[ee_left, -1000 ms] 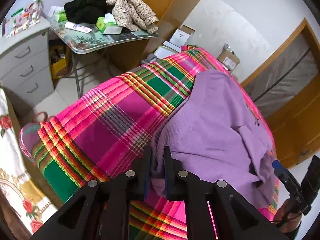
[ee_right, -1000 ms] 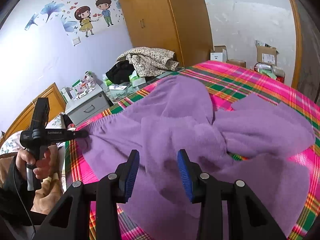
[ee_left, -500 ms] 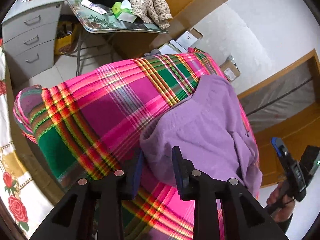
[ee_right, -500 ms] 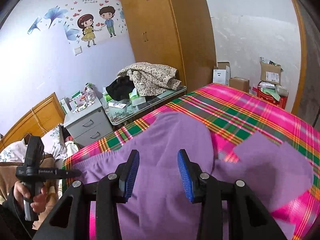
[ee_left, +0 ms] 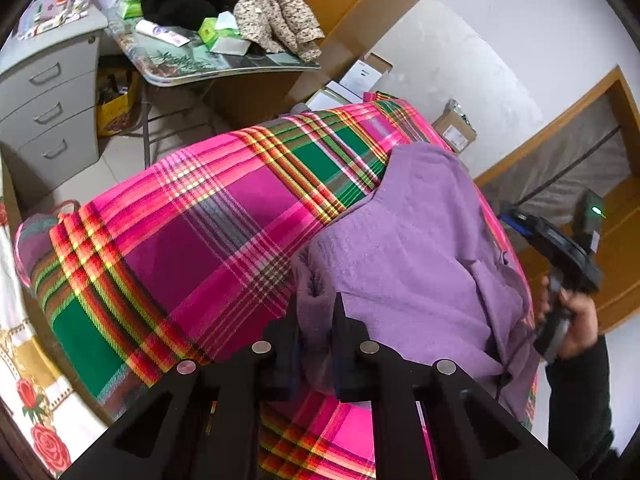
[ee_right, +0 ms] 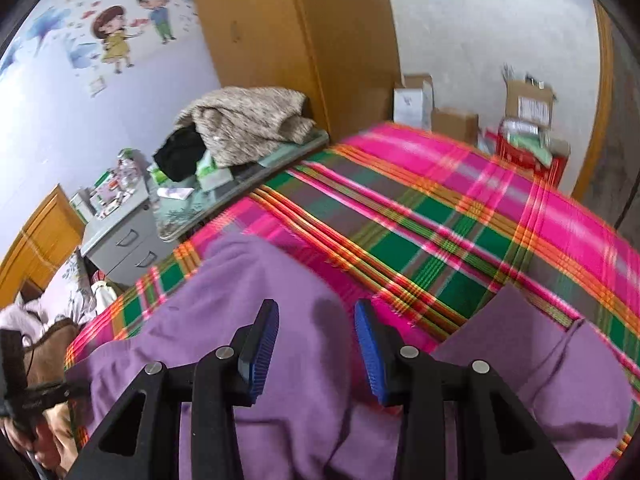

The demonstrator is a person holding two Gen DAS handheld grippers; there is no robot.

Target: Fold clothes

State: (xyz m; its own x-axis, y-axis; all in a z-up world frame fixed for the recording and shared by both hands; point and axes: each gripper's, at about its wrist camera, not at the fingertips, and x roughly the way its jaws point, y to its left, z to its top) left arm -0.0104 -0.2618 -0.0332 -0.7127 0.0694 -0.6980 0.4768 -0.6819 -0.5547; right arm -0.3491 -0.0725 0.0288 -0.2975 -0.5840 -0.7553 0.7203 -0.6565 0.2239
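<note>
On the plaid bed (ee_left: 208, 240): purple garment (ee_left: 420, 248) lying rumpled, its near edge pinched in left gripper (ee_left: 316, 320); right gripper (ee_right: 316, 334) spread apart above cloth. Best pulled taut and level, keeping the edge from slipping.

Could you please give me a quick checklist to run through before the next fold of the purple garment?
1. Left gripper closed on the purple garment edge: ok.
2. Right gripper open, holding nothing: ok.
3. Garment lying flat on the plaid blanket: not ok, it is bunched and partly folded over.
4. Blanket beside the garment bare for laying it out: ok.
5. Right gripper touching the garment: cannot tell.
</note>
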